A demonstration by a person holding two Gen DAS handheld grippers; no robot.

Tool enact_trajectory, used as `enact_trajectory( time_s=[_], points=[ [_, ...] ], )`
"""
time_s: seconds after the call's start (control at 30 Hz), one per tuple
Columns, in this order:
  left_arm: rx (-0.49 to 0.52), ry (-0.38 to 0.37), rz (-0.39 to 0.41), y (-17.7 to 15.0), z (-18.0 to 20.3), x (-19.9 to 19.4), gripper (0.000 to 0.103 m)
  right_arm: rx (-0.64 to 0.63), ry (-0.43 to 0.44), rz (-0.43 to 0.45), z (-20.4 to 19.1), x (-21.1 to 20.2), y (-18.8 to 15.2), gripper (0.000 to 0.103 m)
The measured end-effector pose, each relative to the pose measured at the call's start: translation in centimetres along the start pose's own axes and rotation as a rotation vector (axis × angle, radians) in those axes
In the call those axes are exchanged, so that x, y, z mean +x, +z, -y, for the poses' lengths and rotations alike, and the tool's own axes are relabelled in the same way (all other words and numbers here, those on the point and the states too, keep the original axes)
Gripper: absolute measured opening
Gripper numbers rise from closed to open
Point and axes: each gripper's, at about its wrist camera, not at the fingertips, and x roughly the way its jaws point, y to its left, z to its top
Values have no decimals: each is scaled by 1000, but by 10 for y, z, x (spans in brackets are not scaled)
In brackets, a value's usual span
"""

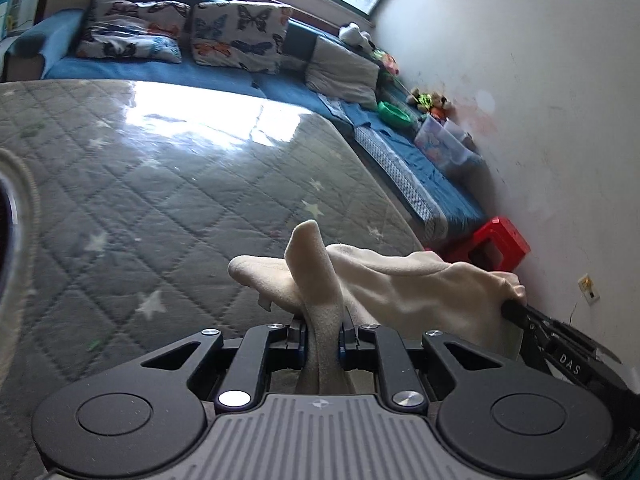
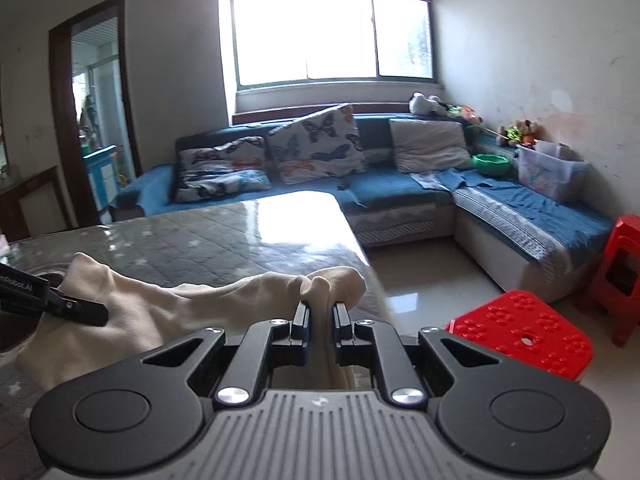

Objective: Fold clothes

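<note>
A cream fleece garment point(image 1: 384, 280) is stretched between both grippers above the grey quilted table point(image 1: 160, 184). My left gripper point(image 1: 323, 330) is shut on one bunched edge, which sticks up between its fingers. My right gripper point(image 2: 321, 312) is shut on the other edge of the garment point(image 2: 168, 308). In the left wrist view the right gripper point(image 1: 516, 310) bites the cloth at the right. In the right wrist view the left gripper point(image 2: 86, 312) pinches it at the left. The cloth sags between them; its lower part is hidden by the gripper bodies.
The table point(image 2: 224, 240) has a glossy cover with star prints. A blue corner sofa point(image 2: 392, 192) with butterfly cushions point(image 2: 316, 144) stands behind it. Red plastic stools point(image 2: 524, 336) are on the floor at the right. A clear storage box point(image 2: 548, 172) and a green bowl point(image 2: 490, 163) sit on the sofa.
</note>
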Motion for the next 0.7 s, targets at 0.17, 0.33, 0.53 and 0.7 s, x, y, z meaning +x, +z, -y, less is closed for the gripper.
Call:
enact_trajectory(
  time_s=[0.17, 0.33, 0.53, 0.7],
  points=[
    [24, 41, -52, -4, 8, 20, 16, 30, -40, -56, 13, 21, -17, 11],
    [49, 89, -73, -9, 9, 27, 20, 26, -77, -106, 16, 37, -26, 12],
    [72, 122, -78, -9, 6, 28, 39, 27, -87, -107, 17, 40, -25, 14],
    [88, 159, -65, -7, 3, 27, 47, 26, -54, -102, 13, 43, -23, 34]
  ],
)
